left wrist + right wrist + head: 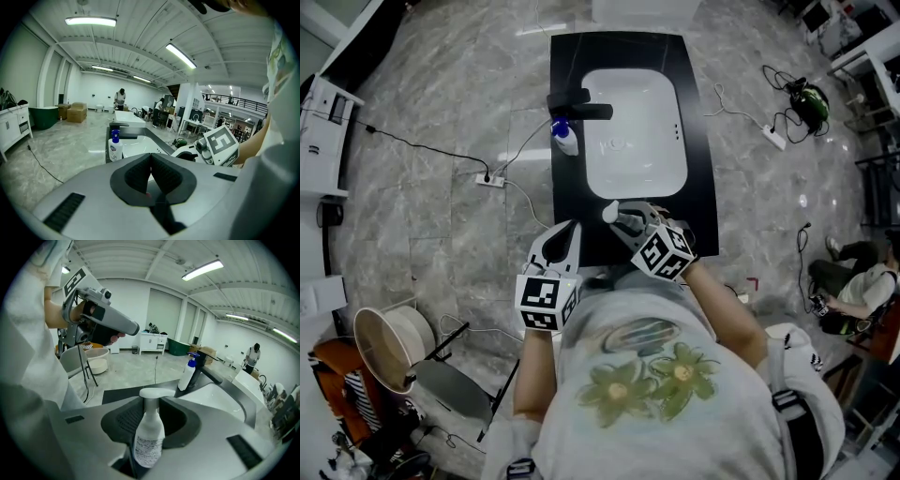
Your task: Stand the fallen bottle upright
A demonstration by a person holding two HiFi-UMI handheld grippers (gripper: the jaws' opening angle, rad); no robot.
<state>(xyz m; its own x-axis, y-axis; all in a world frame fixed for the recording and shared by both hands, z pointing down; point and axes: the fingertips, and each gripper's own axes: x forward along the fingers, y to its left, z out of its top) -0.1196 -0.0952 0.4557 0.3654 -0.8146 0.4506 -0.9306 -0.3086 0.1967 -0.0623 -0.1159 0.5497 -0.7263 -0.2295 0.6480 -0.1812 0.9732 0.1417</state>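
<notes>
The left strip of the black counter (696, 187) is taken up by the faucet (579, 105), whose spout reaches over the white basin (642, 141), and by the blue-capped soap bottle (566, 141) just beside it. The right strip is found bare along its length. The near edge is crowded. The left gripper (570, 232), jaws together, is held over its left corner, and the right gripper (623, 218), closed on the white pump bottle (149, 437), over its middle.

2 btls (149, 437) (566, 141), 1 sink (635, 131), 1 faucet (579, 105), 2 tongs (566, 232) (625, 217)
</notes>
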